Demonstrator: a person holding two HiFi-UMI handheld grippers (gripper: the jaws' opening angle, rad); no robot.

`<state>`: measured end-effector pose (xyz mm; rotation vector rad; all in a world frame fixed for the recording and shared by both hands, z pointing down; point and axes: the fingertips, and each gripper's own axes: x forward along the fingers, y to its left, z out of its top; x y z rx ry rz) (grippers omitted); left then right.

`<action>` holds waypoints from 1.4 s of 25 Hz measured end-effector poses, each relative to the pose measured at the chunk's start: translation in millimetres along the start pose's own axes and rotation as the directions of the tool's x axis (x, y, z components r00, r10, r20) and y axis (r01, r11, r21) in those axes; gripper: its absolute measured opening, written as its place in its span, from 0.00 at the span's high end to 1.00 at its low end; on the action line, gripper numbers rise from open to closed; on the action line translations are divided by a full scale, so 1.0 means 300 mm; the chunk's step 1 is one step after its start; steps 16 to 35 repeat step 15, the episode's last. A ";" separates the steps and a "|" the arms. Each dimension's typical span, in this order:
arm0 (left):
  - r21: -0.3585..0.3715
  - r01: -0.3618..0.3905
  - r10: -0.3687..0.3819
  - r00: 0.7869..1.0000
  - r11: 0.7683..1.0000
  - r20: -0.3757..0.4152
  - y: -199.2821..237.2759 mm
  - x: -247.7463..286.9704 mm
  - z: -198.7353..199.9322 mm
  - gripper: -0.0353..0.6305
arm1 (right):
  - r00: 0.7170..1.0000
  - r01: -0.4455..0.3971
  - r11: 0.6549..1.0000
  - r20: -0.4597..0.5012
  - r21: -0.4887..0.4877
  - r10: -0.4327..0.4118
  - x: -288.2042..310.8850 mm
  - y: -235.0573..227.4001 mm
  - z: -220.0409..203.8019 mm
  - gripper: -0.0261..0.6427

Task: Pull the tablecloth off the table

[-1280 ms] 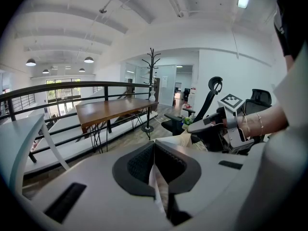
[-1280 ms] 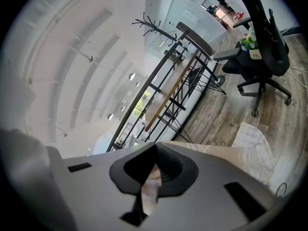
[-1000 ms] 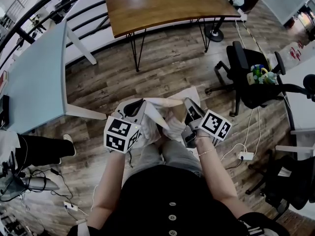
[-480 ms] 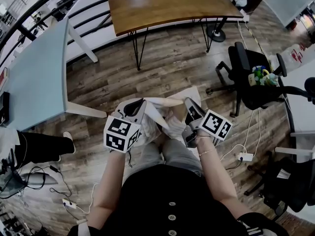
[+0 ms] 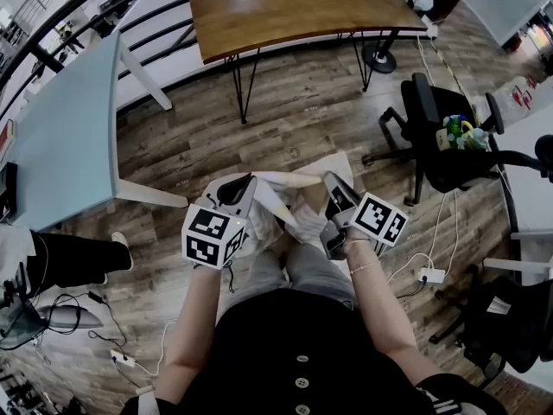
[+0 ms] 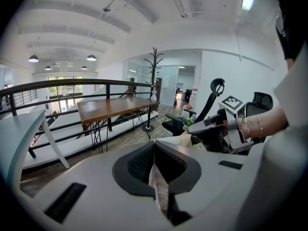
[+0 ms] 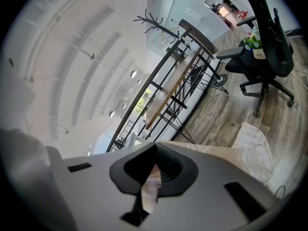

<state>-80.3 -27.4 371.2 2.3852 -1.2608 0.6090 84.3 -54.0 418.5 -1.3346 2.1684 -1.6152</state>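
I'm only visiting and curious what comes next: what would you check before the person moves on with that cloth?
1. Left gripper shut on the cloth: ok.
2. Right gripper shut on the cloth: ok.
3. Wooden table bare, cloth fully off it: ok.
4. Cloth hanging clear of the floor: cannot tell.
5. Office chair apart from the cloth: ok.
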 end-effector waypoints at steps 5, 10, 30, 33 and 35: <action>-0.011 0.008 -0.008 1.000 1.000 0.002 0.000 0.002 -0.002 0.92 | 1.000 0.005 1.000 -0.001 -0.002 -0.005 0.000 -0.003 -0.003 0.92; -0.012 0.013 -0.013 1.000 1.000 0.001 0.002 0.000 -0.003 0.92 | 1.000 0.004 1.000 -0.006 -0.005 -0.004 -0.001 -0.002 -0.007 0.92; -0.016 0.017 -0.017 1.000 1.000 -0.001 -0.007 0.004 -0.008 0.92 | 1.000 0.010 1.000 -0.010 -0.005 -0.010 -0.007 -0.010 -0.009 0.92; -0.016 0.017 -0.017 1.000 1.000 -0.001 -0.007 0.004 -0.008 0.92 | 1.000 0.010 1.000 -0.010 -0.005 -0.010 -0.007 -0.010 -0.009 0.92; -0.016 0.017 -0.017 1.000 1.000 -0.001 -0.007 0.004 -0.008 0.92 | 1.000 0.010 1.000 -0.010 -0.005 -0.010 -0.007 -0.010 -0.009 0.92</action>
